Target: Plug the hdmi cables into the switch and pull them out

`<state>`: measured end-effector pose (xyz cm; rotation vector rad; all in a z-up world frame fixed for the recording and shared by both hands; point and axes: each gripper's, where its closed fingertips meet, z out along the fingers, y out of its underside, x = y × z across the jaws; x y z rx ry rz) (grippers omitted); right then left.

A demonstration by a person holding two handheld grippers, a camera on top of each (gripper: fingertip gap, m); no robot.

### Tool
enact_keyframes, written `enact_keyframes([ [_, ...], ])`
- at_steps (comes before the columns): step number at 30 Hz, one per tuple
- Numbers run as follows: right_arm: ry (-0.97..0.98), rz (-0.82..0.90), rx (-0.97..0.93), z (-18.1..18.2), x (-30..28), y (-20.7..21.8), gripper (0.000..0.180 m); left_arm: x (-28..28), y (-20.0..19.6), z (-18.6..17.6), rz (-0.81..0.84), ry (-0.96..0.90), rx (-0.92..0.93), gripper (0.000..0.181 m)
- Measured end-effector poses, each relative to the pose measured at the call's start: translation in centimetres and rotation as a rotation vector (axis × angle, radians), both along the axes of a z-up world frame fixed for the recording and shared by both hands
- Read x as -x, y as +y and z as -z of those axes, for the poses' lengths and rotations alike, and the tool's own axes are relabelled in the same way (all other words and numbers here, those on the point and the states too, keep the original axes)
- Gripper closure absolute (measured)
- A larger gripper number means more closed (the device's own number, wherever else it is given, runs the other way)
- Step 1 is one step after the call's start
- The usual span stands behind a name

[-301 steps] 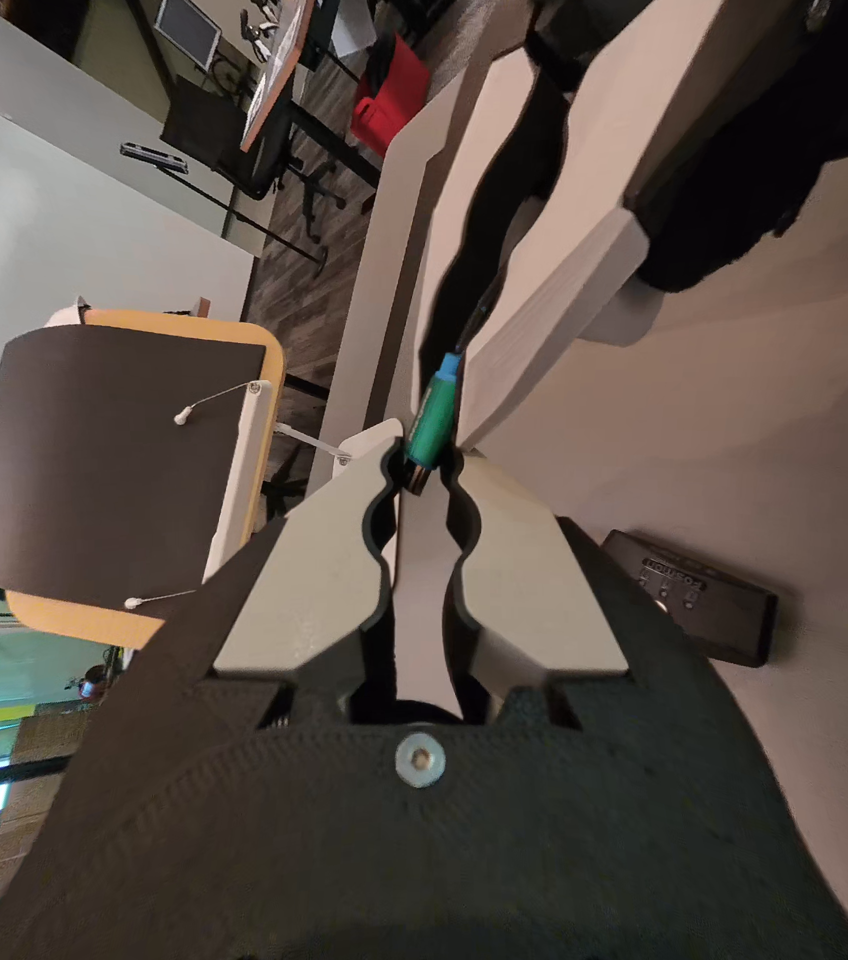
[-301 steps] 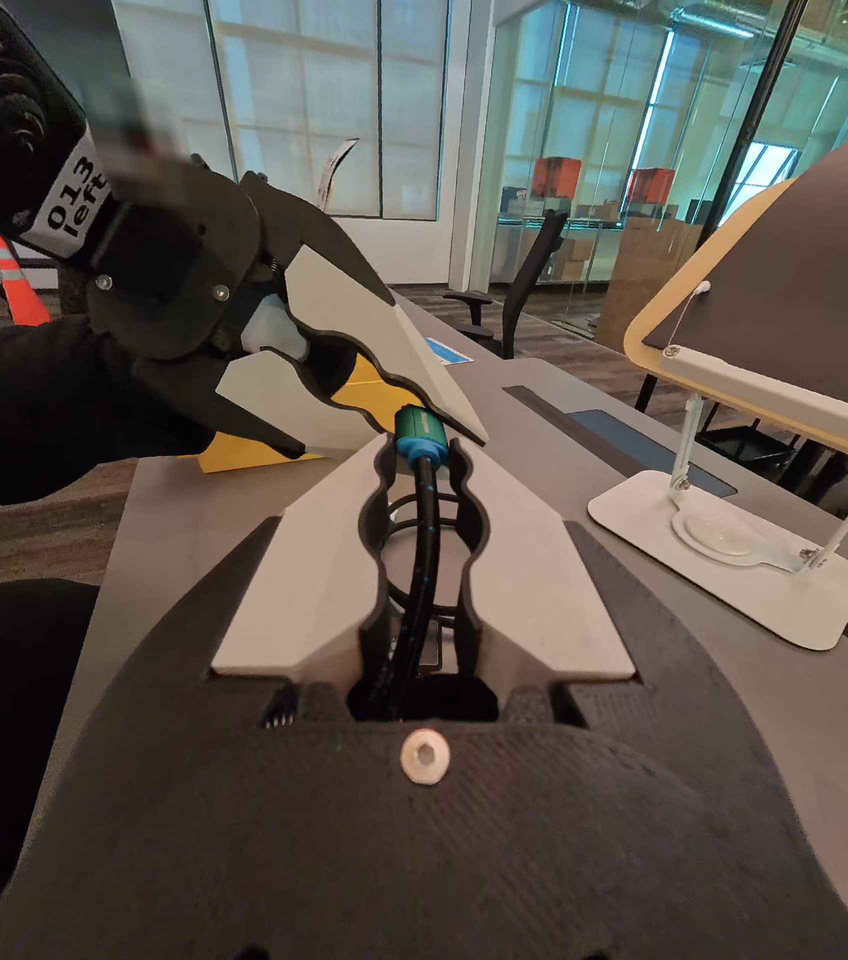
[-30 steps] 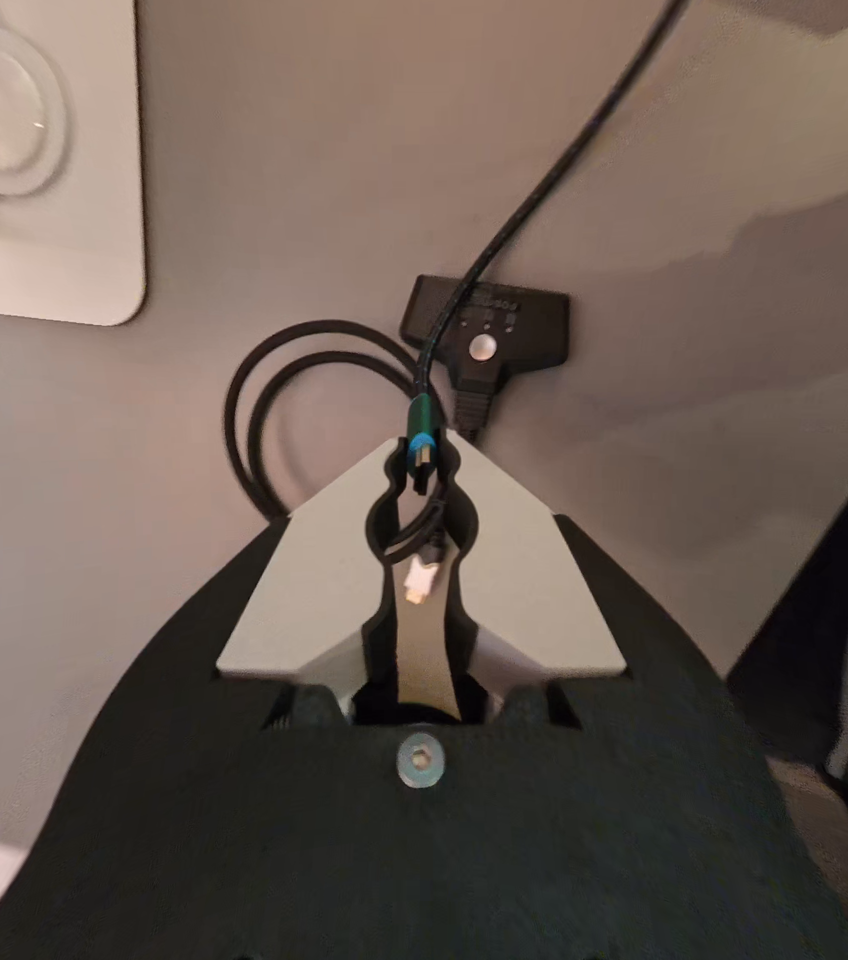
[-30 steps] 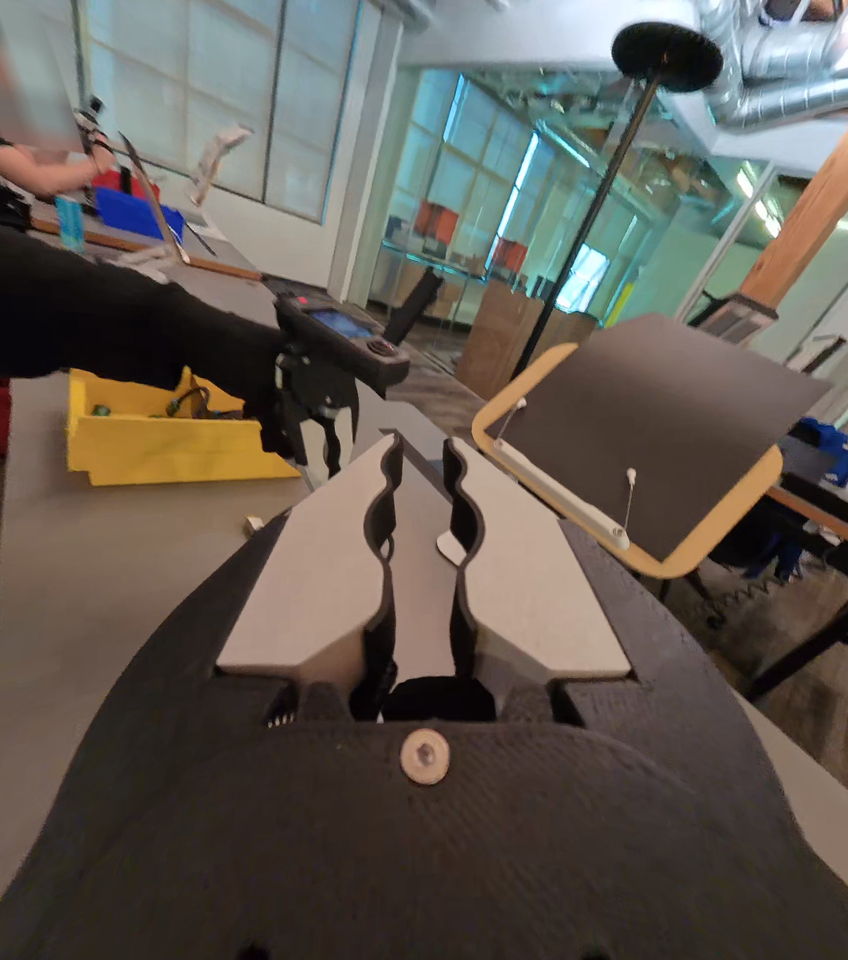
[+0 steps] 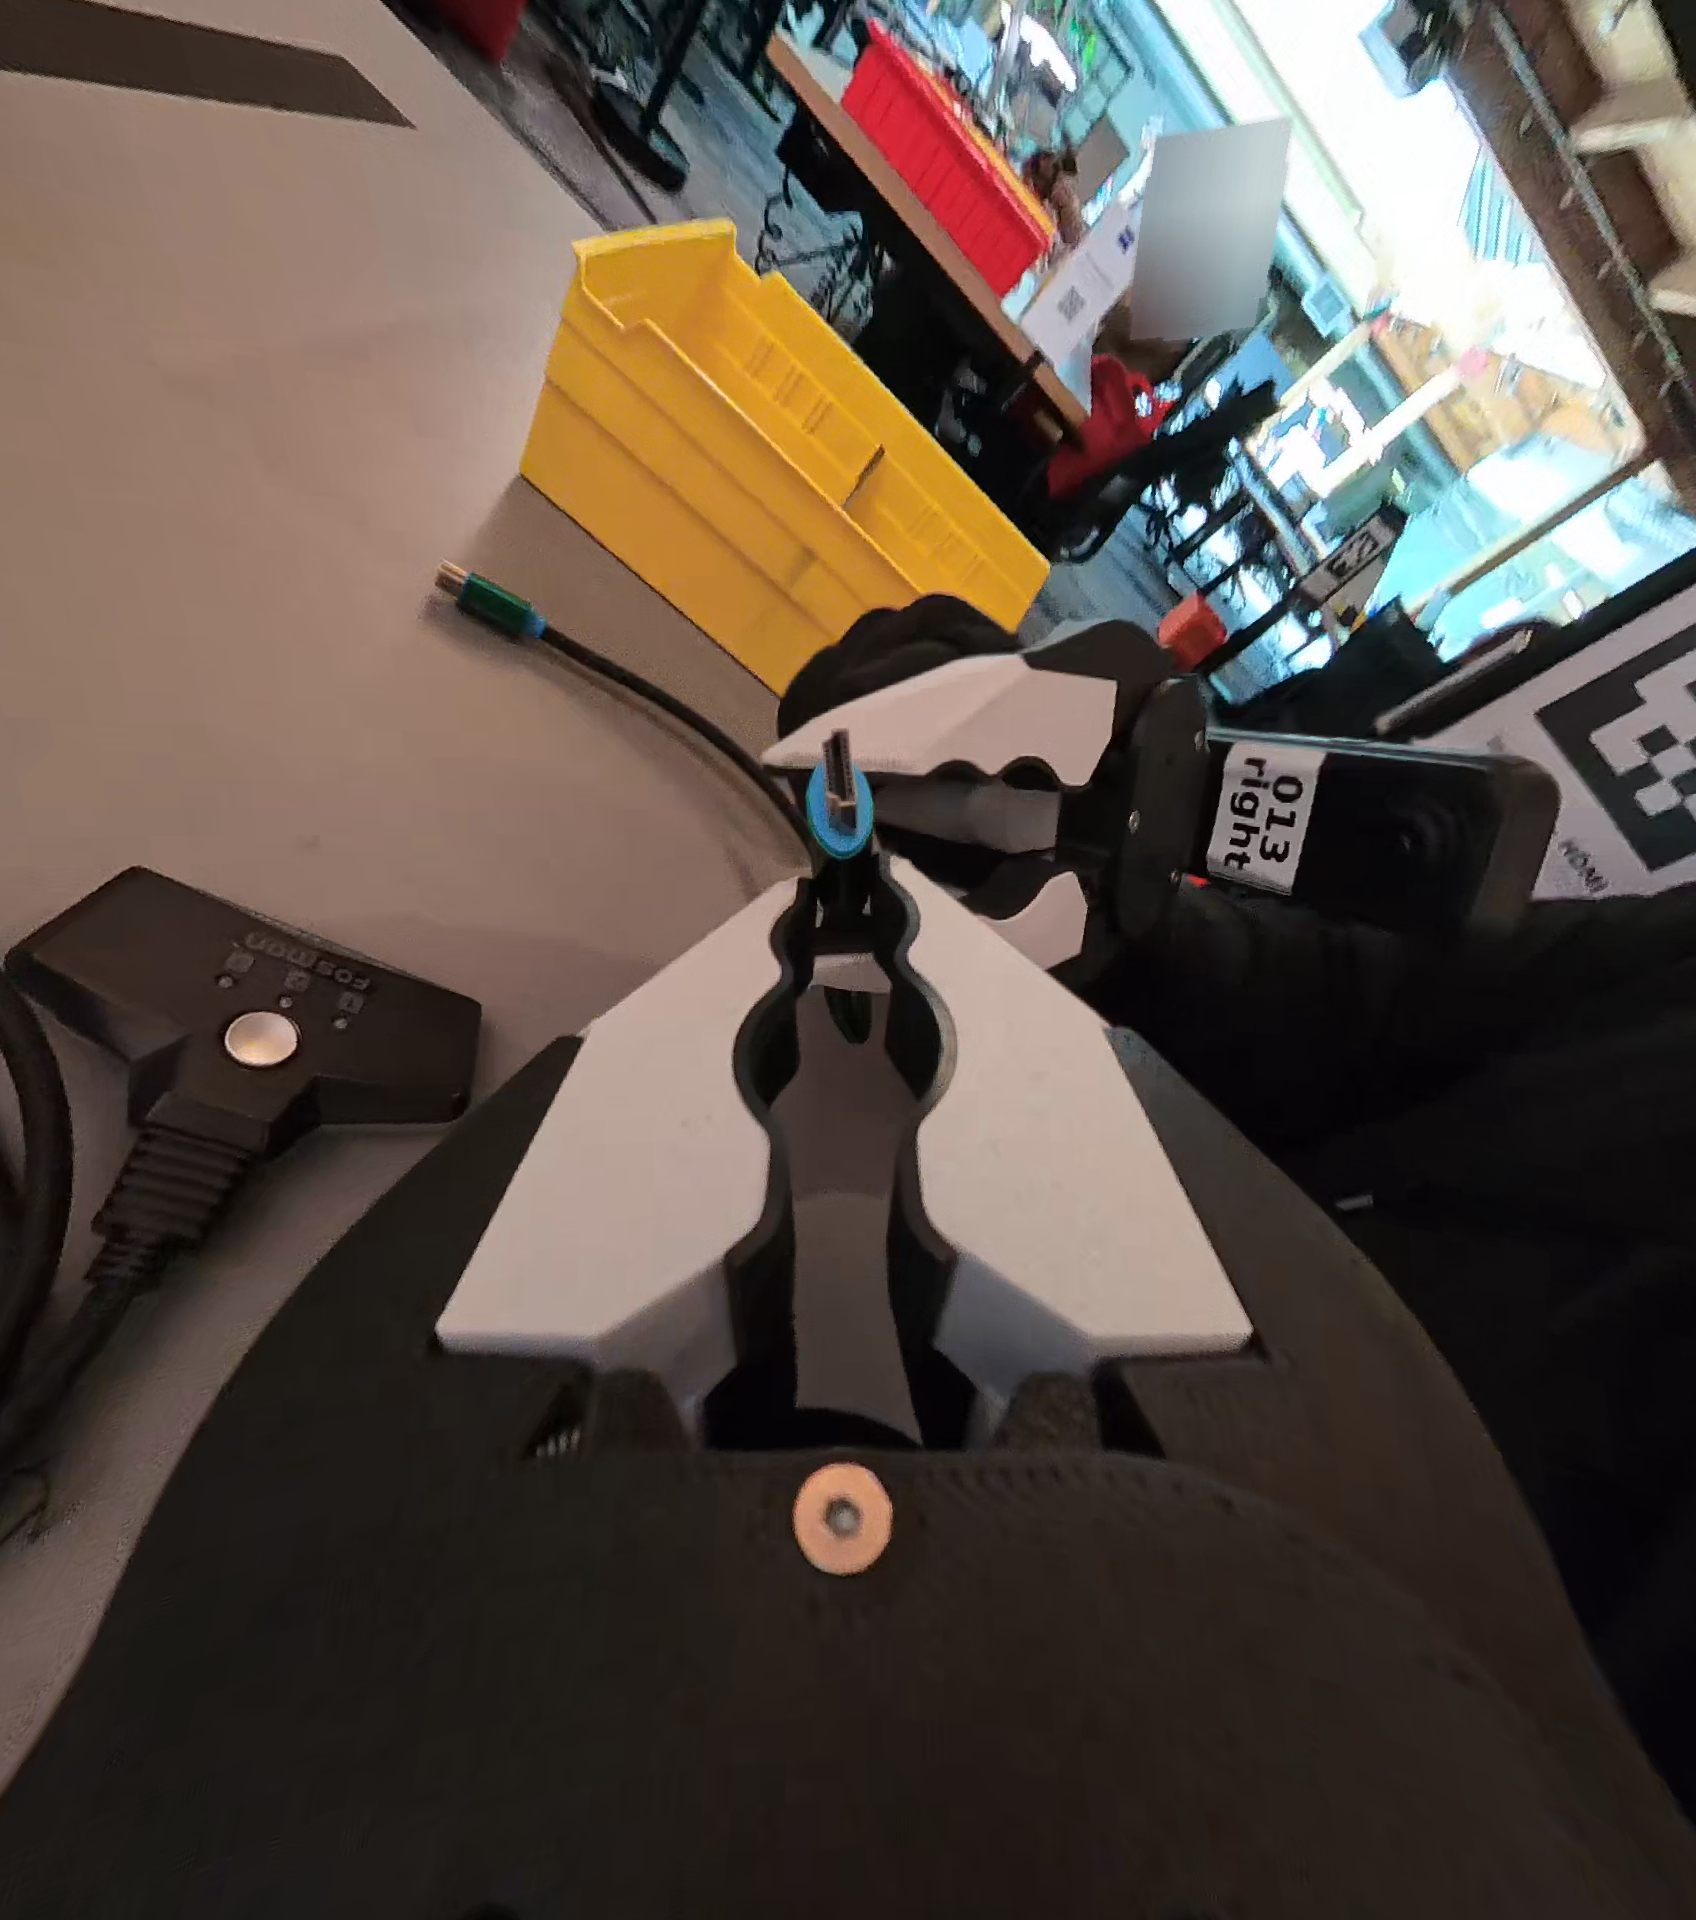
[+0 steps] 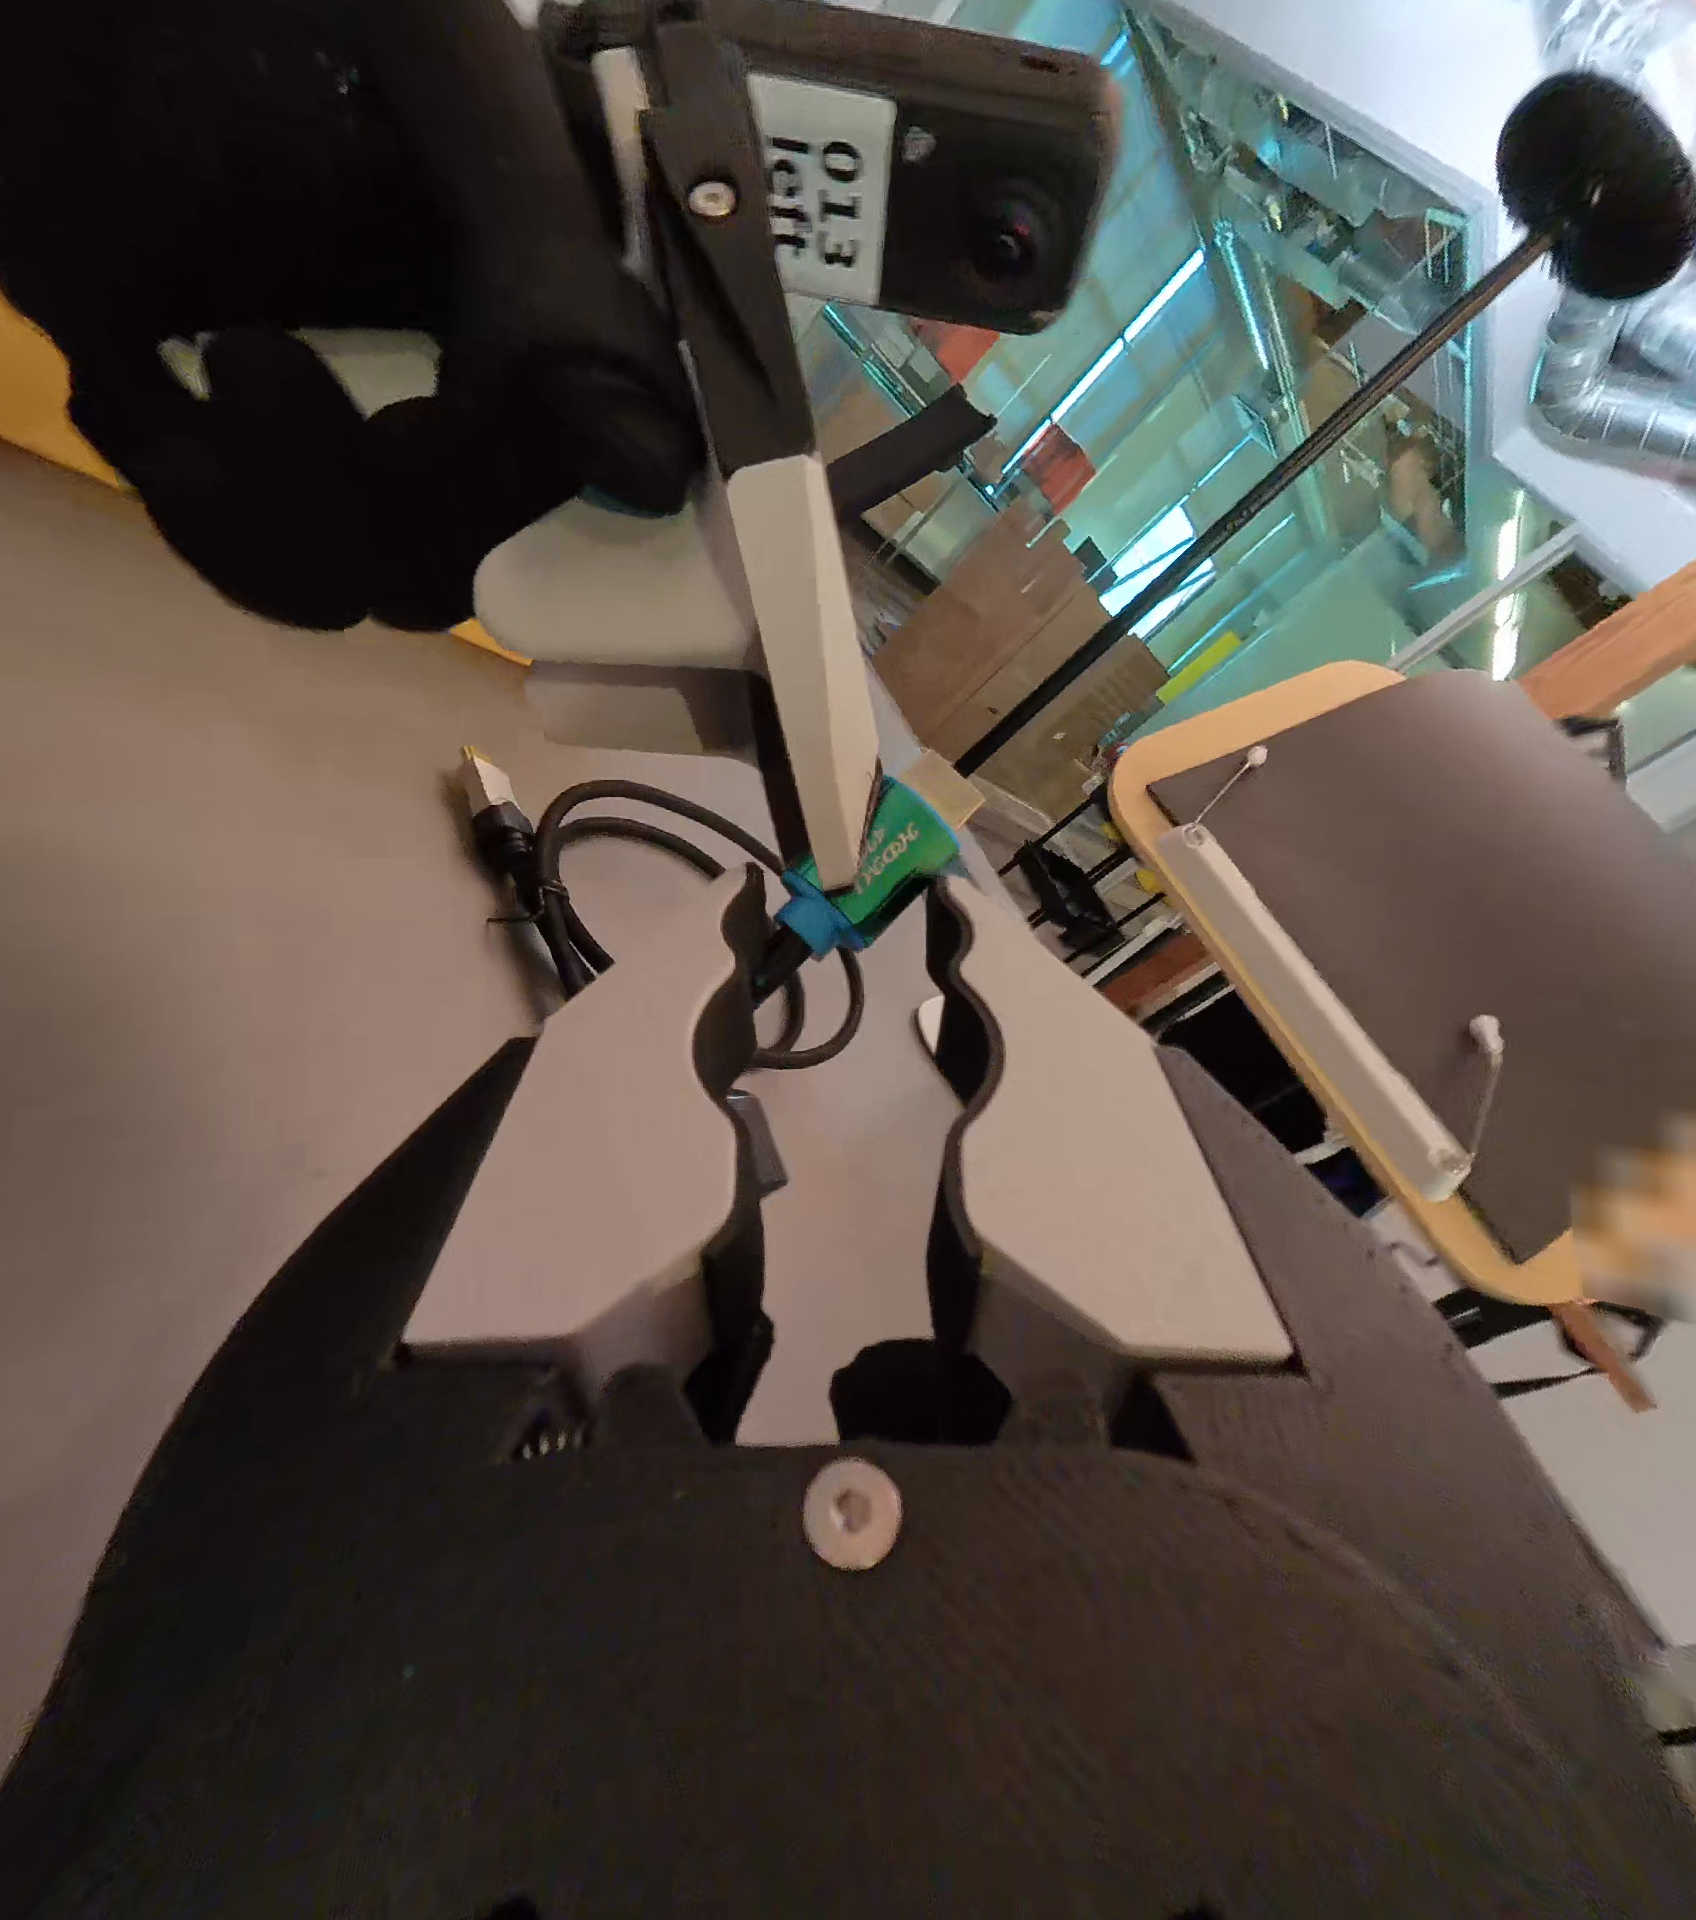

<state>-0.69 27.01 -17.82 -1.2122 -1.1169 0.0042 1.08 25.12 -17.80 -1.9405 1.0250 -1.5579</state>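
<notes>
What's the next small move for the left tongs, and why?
Probably turn the left tongs toward the switch and line the plug up with a port. The tongs are shut on the plug, whose metal tip points up and away from the switch. The right tongs are open around it.

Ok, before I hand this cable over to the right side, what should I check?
1. Left tongs shut on the green-and-blue HDMI plug: ok.
2. Right tongs open, one jaw on each side of that plug: ok.
3. Plug's metal tip bare and clear of both tongs: ok.
4. Tip aimed at the flat black switch box: not ok, it points up and away.
5. Switch ports free: cannot tell, the port side is hidden.
6. Second green plug lying loose on the grey table: ok.
</notes>
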Motion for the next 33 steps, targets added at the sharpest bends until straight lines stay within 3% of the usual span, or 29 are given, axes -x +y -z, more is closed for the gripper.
enact_keyframes([
  [6, 0.015, -0.031, 0.142, 1.5, 0.4, -0.1, 0.159, 0.3, -0.2, 1.1, -0.032, -0.025, 0.028, 0.173],
  [10, 0.092, -0.122, 0.279, 1.6, 0.2, -0.6, 0.160, 0.5, -0.3, 1.0, -0.061, 0.018, -0.150, 0.169],
  [12, 0.108, -0.177, 0.362, 2.2, 0.2, -1.0, 0.161, 0.9, 0.2, 0.9, -0.106, 0.084, -0.328, 0.155],
  [15, 0.148, -0.257, 0.457, 2.5, 0.0, -1.8, 0.161, 1.8, 1.4, 0.3, -0.179, 0.247, -0.776, 0.127],
  [17, 0.167, -0.316, 0.503, 2.4, -0.1, -2.4, 0.161, 1.4, 0.3, 0.4, -0.098, 0.365, -1.084, 0.116],
  [19, 0.171, -0.383, 0.567, 2.5, -0.1, -3.4, 0.161, 0.5, -1.0, 0.8, 0.006, 0.437, -1.254, 0.108],
  [23, 0.127, -0.491, 0.632, 3.0, -0.3, -5.3, 0.161, -0.2, -1.8, 2.2, 0.175, 0.561, -1.420, 0.114],
  [27, 0.118, -0.563, 0.674, 2.8, -0.9, -6.4, 0.161, -1.4, -3.6, 3.2, 0.360, 0.604, -1.529, 0.141],
  [33, 0.134, -0.624, 0.726, 2.7, -1.8, -7.4, 0.161, -2.3, -4.4, 3.3, 0.413, 0.617, -1.519, 0.144],
])
